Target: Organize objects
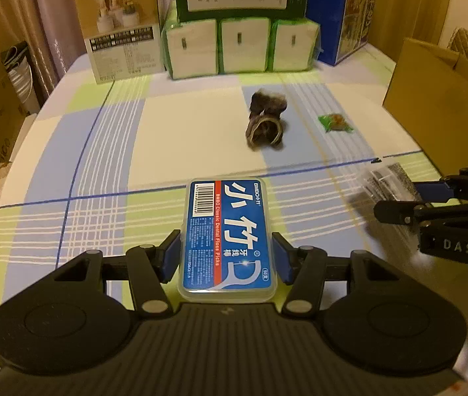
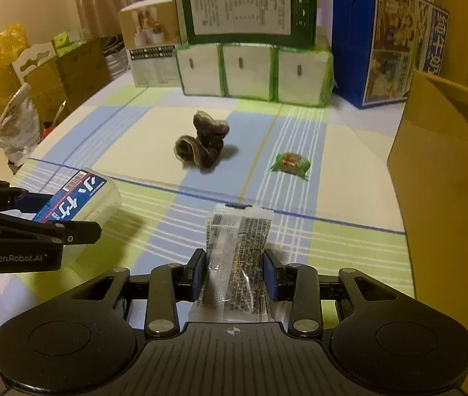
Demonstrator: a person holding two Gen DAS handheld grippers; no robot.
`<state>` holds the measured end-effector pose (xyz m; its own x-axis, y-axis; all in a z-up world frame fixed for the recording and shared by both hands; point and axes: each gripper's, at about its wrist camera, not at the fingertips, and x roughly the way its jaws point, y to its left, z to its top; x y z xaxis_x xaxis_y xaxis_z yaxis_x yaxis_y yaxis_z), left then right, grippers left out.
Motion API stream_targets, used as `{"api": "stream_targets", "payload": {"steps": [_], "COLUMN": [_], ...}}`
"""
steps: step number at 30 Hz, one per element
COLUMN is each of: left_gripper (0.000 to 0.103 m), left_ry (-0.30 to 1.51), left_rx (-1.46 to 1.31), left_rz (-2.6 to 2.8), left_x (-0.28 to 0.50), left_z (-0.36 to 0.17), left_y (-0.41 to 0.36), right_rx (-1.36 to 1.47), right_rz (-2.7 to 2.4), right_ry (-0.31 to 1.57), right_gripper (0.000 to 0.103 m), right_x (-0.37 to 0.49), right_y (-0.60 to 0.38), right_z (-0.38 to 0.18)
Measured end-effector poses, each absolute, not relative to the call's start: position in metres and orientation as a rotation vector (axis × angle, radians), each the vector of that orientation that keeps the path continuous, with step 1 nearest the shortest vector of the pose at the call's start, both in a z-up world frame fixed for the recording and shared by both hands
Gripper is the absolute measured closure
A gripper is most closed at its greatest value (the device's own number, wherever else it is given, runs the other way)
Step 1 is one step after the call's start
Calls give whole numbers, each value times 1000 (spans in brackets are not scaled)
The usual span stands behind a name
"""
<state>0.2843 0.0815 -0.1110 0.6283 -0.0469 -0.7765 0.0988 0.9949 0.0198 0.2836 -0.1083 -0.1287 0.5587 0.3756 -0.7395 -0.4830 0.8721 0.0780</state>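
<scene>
My left gripper (image 1: 226, 254) is shut on a clear dental floss pick box (image 1: 228, 237) with a blue label, held just above the checked tablecloth. In the right wrist view the same box (image 2: 78, 199) sits at the left in the left gripper (image 2: 52, 213). My right gripper (image 2: 234, 268) is shut on a clear printed sachet (image 2: 237, 257), also seen blurred as the sachet (image 1: 389, 181) at the right edge. A dark crumpled sock (image 2: 202, 147) and a green wrapped snack (image 2: 291, 162) lie on the cloth further ahead.
Tissue packs (image 2: 250, 71) with a green box (image 2: 248, 6) on top line the back, beside a blue carton (image 2: 385, 43) and a white-brown box (image 1: 121, 26). An open cardboard box (image 2: 445, 178) stands at the right. Bags and boxes (image 2: 19, 125) crowd the left table edge.
</scene>
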Motion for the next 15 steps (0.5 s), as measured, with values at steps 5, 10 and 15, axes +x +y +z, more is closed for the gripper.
{"api": "stream_targets", "payload": {"steps": [5, 10, 15], "left_gripper": [51, 51, 51], "left_ry": [861, 840, 808], "left_rx": [30, 22, 1], "left_rz": [-85, -73, -67], "left_x": [259, 224, 188], "left_z": [-99, -86, -59], "left_y": [71, 54, 38], "right_rx": [-106, -42, -14], "right_rz": [488, 460, 439], "right_ry": [809, 802, 781], "right_gripper": [69, 69, 69], "right_x": [261, 229, 194], "right_y": [-124, -145, -164], "right_z": [-112, -93, -68]}}
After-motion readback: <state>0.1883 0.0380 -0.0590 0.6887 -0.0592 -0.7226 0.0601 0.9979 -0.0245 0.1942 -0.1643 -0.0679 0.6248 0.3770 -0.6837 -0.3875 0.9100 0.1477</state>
